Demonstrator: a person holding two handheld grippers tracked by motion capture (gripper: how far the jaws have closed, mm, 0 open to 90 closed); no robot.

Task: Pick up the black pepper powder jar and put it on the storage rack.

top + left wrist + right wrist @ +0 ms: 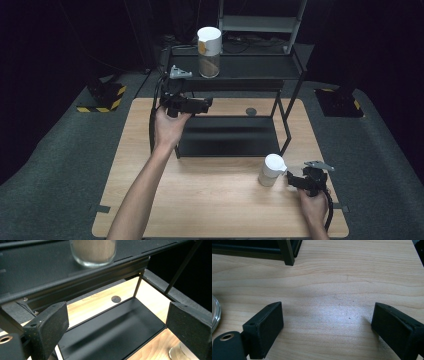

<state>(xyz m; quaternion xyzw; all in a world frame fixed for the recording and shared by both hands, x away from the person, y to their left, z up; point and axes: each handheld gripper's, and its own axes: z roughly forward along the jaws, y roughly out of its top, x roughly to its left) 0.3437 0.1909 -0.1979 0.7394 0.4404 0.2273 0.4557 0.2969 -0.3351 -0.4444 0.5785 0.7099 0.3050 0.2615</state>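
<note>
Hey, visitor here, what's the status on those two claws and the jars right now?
Left gripper open, empty, by the rack. Right gripper open, empty, beside the table jar, not gripping. Second jar stands on the rack's top shelf. Nothing blocking.

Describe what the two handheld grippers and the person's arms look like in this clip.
Both grippers, left and right, are black, each with two blocky, flat-faced jaws; a small round brass-coloured fitting sits at the jaw base in both gripper views. Each carries a grey three-cornered plate on top and trails a black cable. The forearms are bare, with no sleeves, gloves or wristwear visible.
</note>
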